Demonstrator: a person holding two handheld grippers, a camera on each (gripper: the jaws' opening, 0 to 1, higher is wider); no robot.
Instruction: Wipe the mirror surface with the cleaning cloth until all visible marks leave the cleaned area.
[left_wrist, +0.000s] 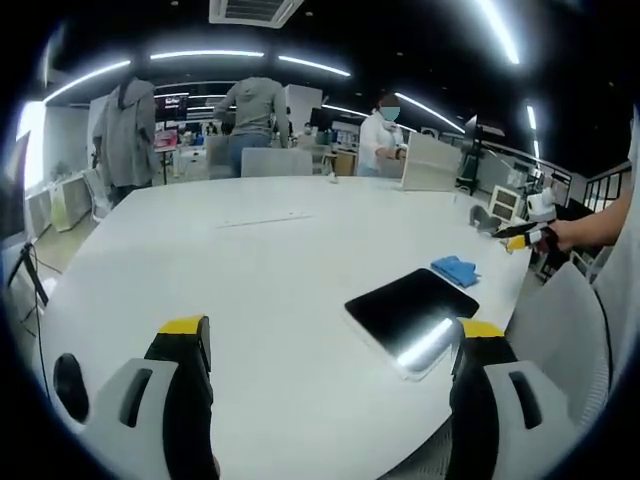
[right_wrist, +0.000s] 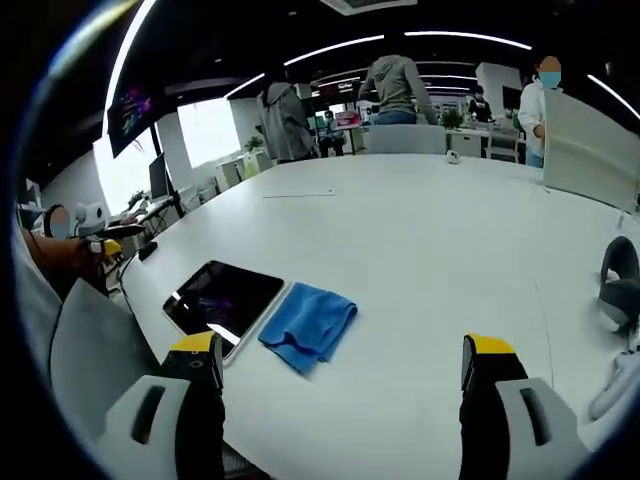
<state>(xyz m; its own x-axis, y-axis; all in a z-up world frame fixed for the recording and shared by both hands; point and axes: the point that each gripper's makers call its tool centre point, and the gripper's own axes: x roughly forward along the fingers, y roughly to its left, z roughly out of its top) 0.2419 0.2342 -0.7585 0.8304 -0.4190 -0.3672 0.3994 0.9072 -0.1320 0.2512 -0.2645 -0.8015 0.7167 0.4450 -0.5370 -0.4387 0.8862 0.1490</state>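
Closest in, the left gripper (left_wrist: 330, 350) hangs just above the big white oval table (left_wrist: 250, 260), its two yellow-tipped black jaws spread wide with nothing between them. Just beyond its right jaw, near the table's edge, lies the flat dark rectangular mirror with a pale rim (left_wrist: 412, 312), catching a streak of ceiling light. Past the mirror's far corner sits the crumpled blue cleaning cloth (left_wrist: 455, 269), near it. Further right, a person's bare forearm and hand (left_wrist: 590, 228) reach in level from the edge, holding the other gripper out over the table's rim.

From the right gripper view, the mirror (right_wrist: 225, 298) lies at the left by the table's (right_wrist: 420, 260) near edge, with the cloth (right_wrist: 309, 323) just beside its right side; I cannot tell whether they touch. The right gripper (right_wrist: 345, 375) hovers low over the white top, jaws parted wide and empty, its left jaw near the mirror's near corner. At the far left a hand (right_wrist: 70, 255) grips the other tool beyond the grey chair back (right_wrist: 95, 340).

Several people stand beyond the table's far side.
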